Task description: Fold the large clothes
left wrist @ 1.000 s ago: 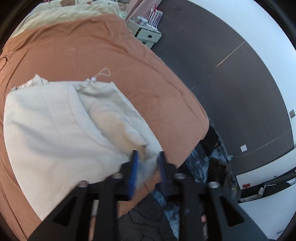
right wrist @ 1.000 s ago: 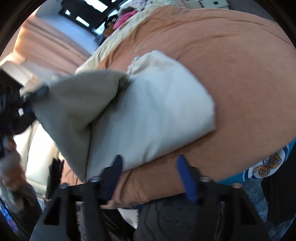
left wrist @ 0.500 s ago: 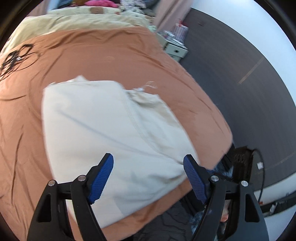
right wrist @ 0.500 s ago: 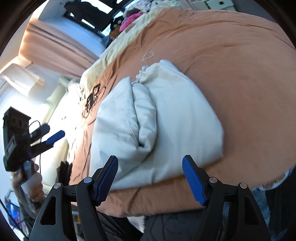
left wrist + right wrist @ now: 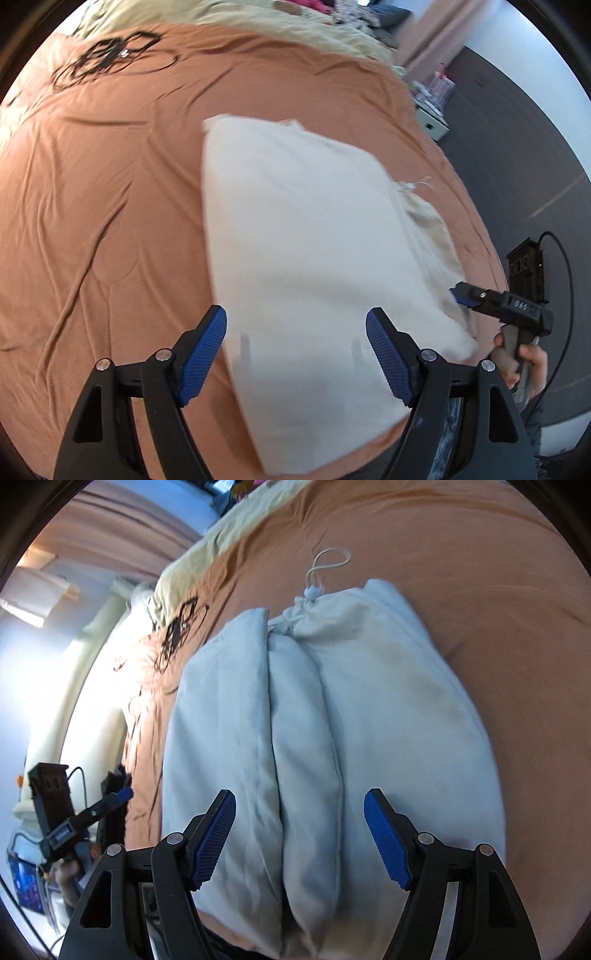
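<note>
A cream garment [image 5: 306,240] lies folded into a thick rectangle on the rust-brown bedspread [image 5: 103,192], near the bed's foot edge. In the right wrist view it [image 5: 388,720] shows stacked folds and a drawstring loop [image 5: 328,563] at its far end. My left gripper [image 5: 295,350] is open and empty, hovering over the garment's near edge. My right gripper [image 5: 299,834] is open and empty, over the folded layers. The right gripper also shows in the left wrist view [image 5: 498,302], at the garment's right corner. The left gripper shows at the far left of the right wrist view [image 5: 74,823].
A black cable tangle [image 5: 107,55] lies on the bedspread at the far left. A pale yellow blanket [image 5: 258,22] covers the head of the bed. A white drawer unit [image 5: 432,118] stands on the dark floor [image 5: 517,155] to the right.
My left gripper let go of the garment's flap and opened; the flap now lies flat on the fold. Both grippers have moved in over the garment.
</note>
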Motion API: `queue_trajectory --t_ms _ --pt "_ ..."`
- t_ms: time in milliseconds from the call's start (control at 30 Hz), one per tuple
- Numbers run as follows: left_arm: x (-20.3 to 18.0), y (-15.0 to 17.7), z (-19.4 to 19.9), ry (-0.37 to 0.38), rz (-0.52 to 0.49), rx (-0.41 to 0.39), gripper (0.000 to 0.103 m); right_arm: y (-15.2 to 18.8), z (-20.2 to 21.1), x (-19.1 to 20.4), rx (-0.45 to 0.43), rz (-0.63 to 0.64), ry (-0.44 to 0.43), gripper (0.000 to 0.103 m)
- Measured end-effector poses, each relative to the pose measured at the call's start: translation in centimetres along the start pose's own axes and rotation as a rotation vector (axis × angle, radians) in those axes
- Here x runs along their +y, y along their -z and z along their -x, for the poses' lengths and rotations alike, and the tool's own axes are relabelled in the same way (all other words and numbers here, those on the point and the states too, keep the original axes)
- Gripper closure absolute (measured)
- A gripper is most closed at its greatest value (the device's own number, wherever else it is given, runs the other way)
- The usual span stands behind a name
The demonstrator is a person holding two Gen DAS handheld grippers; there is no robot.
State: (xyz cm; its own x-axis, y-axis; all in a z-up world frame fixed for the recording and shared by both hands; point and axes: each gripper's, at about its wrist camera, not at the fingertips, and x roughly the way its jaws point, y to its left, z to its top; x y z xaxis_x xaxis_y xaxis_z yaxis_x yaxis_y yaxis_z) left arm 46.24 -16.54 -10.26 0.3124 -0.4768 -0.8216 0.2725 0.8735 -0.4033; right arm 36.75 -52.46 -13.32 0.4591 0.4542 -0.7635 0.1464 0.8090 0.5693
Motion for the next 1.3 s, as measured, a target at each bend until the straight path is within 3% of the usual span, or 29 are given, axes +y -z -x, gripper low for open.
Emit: queue_trajectory --t_ms 267,433,467,567,600,667,933,1067,1300 --pt "4.8 1.2 -3.9 0.006 0.101 0.058 0.024 -4.3 -4.7 0.8 0.145 0.018 -0.047 0.03" --pt "5.5 1.8 -5.3 0.038 0.117 0.069 0.024 -6.2 -7.5 1.8 0.216 0.028 -0.068 0.03" --pt "5.5 2.0 -5.4 0.044 0.121 0.07 0.024 -6.2 -8.0 2.2 0.221 0.047 -0.054 0.034" --pt "5.6 1.9 -5.6 0.055 0.123 0.072 0.028 -6.2 -9.0 4.0 0.222 0.115 -0.005 0.081" --pt "5.5 1.9 -5.5 0.061 0.12 0.076 0.031 -6.0 -8.9 4.5 0.211 0.141 0.011 0.09" --pt "5.1 1.8 -5.3 0.07 0.11 0.08 0.034 -5.8 -8.4 5.7 0.177 0.197 0.048 0.093" --pt "1.9 1.7 -4.4 0.114 0.049 0.078 0.037 -4.8 -2.3 7.7 0.012 0.3 0.091 0.096" --pt "0.5 1.3 -3.8 0.144 0.03 0.062 0.037 -4.4 -0.2 7.0 -0.026 0.3 0.115 0.097" --pt "-1.4 0.9 -3.5 0.116 -0.002 0.049 0.037 -3.8 2.5 2.8 -0.095 0.223 0.171 0.098"
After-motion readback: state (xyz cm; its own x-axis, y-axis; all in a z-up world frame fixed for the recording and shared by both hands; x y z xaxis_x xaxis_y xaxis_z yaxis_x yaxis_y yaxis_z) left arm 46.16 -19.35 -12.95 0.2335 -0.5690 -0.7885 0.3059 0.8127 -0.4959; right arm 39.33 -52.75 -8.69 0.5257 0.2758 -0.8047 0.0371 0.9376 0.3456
